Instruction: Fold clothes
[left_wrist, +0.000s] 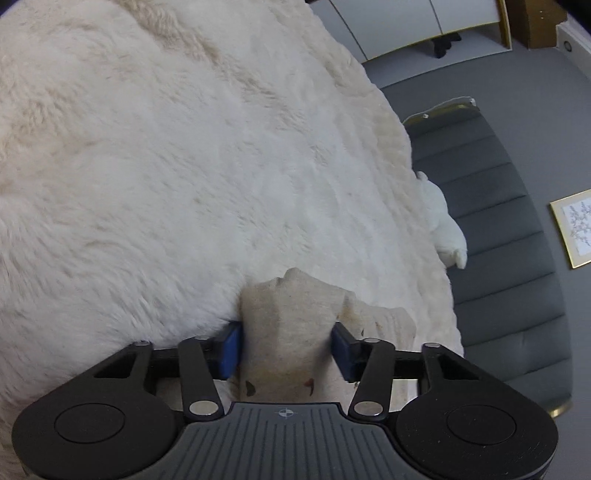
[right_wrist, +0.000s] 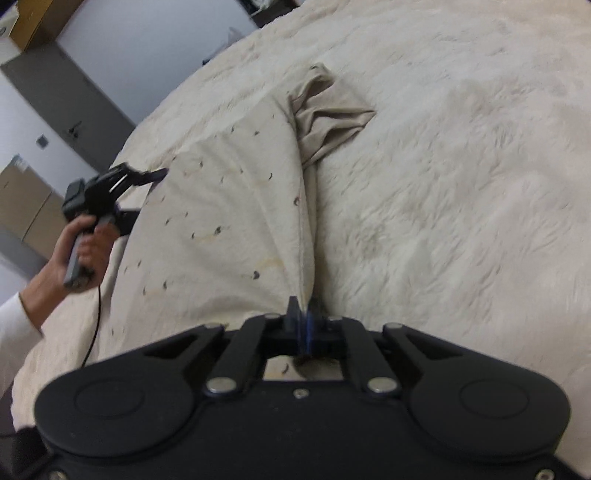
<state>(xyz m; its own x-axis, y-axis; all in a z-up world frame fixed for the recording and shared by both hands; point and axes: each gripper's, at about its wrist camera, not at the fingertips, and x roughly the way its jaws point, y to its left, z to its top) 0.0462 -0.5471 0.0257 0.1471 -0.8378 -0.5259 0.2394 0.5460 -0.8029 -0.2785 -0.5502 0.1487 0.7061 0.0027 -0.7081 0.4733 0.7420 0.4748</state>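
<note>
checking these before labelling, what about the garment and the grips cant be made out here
- Patterned garment: right wrist view, whole shape unclear; its near end runs under the right gripper.
- Left gripper: left wrist view, bunched cloth fills the jaws and hides the pad faces.
- Left gripper in right wrist view: small and blurred, its grip unreadable.

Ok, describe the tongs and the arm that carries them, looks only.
Both tongs are black: two round housings, linked bars with silver rivets, blue pads at the fingertips. The left tongs have a ribbed grey centre plate with a crosshair mark. The left hand wears a white sleeve; a thin black cable hangs below it.
</note>
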